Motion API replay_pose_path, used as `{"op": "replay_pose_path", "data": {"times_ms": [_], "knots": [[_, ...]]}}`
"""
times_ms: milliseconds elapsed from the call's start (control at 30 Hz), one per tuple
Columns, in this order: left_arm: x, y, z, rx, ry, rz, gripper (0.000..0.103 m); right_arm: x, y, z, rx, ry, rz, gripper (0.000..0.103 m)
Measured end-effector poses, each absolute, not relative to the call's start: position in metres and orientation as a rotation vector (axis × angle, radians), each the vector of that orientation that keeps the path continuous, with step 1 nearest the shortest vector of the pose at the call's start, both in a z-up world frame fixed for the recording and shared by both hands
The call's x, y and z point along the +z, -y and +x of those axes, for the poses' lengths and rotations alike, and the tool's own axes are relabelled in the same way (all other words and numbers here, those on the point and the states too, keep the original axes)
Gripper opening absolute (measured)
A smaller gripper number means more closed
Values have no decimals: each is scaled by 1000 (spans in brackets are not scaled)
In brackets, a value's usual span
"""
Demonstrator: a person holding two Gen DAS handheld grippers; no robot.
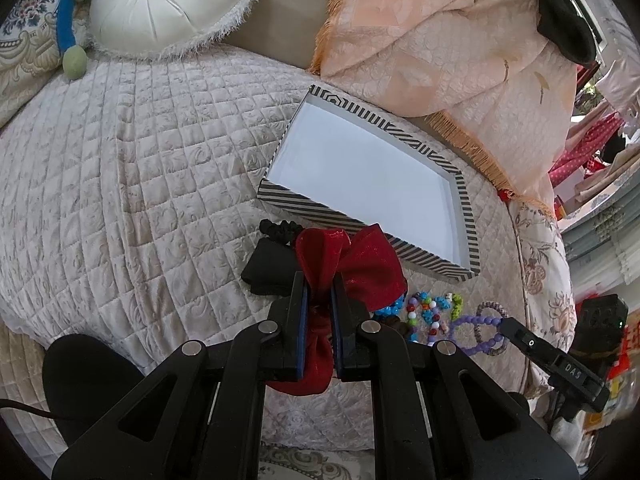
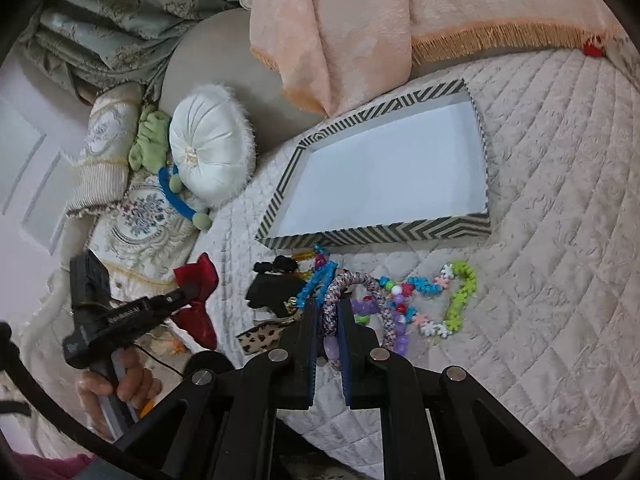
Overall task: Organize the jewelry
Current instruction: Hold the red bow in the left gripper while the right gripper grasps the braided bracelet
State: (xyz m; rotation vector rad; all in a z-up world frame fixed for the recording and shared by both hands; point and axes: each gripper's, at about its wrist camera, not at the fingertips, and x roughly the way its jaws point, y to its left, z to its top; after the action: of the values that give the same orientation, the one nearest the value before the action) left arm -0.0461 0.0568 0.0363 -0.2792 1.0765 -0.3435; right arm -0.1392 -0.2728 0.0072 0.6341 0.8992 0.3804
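Quilted bed cover (image 1: 140, 160) carrying an open, shallow box (image 1: 466, 216) with a black-and-white striped wall and a bare white floor. The left gripper (image 1: 319, 284), jaws closed down to a narrow gap, pinches the knot of a red fabric bow (image 1: 360, 264), whose loops spread ahead of the fingertips and overlap the near wall of the box in the left wrist view; in the right wrist view the same bow (image 2: 198, 280) hangs at the tip of that gripper (image 2: 188, 290), apart from the box, with a hand (image 2: 128, 384) wrapped round the handle below. The right gripper (image 2: 331, 308), jaws likewise nearly together, clamps a pink-and-blue braided cord loop (image 2: 360, 280) together with a strand of purple beads (image 2: 400, 320); from the left wrist view its tip (image 1: 506, 326) meets the bead strand (image 1: 480, 322). Scattered just in front of the box's near wall lie a black fabric piece (image 2: 272, 290), a black scrunchie (image 2: 278, 266), a blue bead string (image 2: 320, 276), a multicoloured bead bracelet with a lime-green section (image 2: 460, 300), and a leopard-print strap (image 2: 256, 338); these crowd the strip of bed between both grippers and the box. Behind the box, a peach fringed blanket (image 2: 340, 40) lies draped, one fold reaching the far rim. To the side rest a round white tufted cushion (image 2: 210, 156), a green plush toy with a blue band (image 2: 150, 142), and a floral embroidered pillow (image 2: 144, 220).
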Motion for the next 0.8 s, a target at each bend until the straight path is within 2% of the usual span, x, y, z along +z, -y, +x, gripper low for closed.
{"op": "replay_pose_path", "data": {"times_ms": [167, 433, 800], "knots": [[34, -58, -46, -337, -1078, -280, 9, 0, 279, -140, 359, -915, 668, 8], [33, -57, -48, -341, -1077, -271, 8, 3, 267, -139, 299, -949, 482, 8], [33, -57, -47, -339, -1076, -275, 9, -49, 261, -143, 213, -1118, 370, 14]]}}
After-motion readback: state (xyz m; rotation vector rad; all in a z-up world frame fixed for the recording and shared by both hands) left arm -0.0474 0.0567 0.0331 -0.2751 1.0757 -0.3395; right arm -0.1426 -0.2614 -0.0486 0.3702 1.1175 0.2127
